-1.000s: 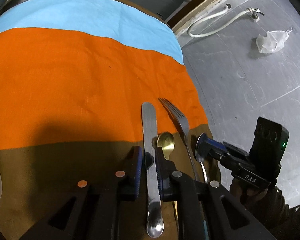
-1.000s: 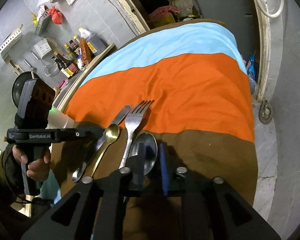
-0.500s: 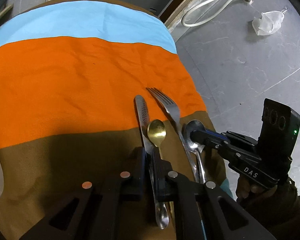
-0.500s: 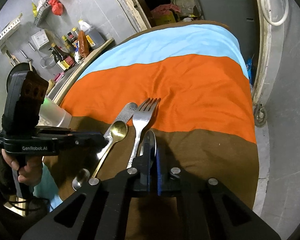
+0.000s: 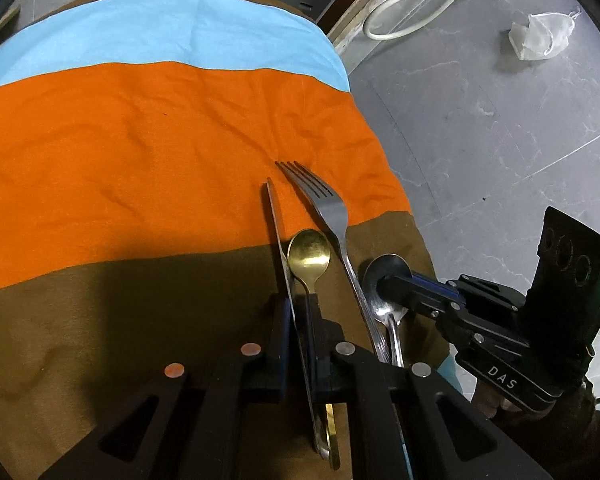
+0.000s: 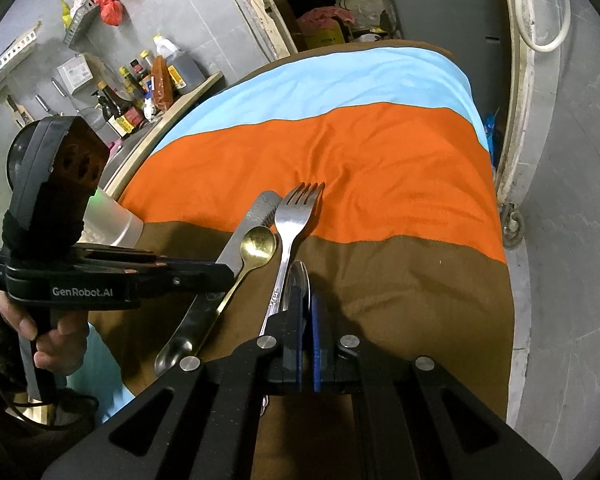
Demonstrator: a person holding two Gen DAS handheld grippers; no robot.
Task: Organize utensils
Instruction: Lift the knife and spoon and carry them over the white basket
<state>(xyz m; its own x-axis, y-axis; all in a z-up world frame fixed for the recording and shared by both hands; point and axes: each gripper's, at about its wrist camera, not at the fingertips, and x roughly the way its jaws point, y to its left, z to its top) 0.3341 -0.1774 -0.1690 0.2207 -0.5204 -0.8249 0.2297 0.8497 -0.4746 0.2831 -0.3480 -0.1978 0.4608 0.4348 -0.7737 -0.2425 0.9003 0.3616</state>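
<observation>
On the brown band of a striped cloth [image 5: 140, 160], near the edge closest to the person, four utensils are laid side by side: a table knife [image 5: 278, 240], a gold spoon [image 5: 309, 258], a fork [image 5: 328, 208] and a silver spoon [image 5: 384, 280]. The knife blade and the fork tines are extended onto the orange band, and a light-blue band is seen beyond it. The left gripper [image 5: 298, 316] is closed on the knife; the blade is clamped on edge between the blue-lined pads, with its handle end projecting back beneath the gripper body. The stem of the gold spoon is routed directly beside the knife at the right-hand pad, but whether it is also gripped cannot be determined. The jaws of the left gripper have just been closing, with the knife between them. The right gripper [image 6: 305, 312] is closed on the silver spoon, whose bowl is held on edge between the pads and is tilted upright just beside the fork handle. Its jaws have just been closing, with the spoon bowl between them. Each gripper is held by a hand [image 6: 48, 344] at its grip. A translucent container [image 6: 112, 224] is located at the left edge of the cloth. A white hose [image 5: 416, 4] and a crumpled white bag [image 5: 538, 36] are seen on the grey floor to the right.
</observation>
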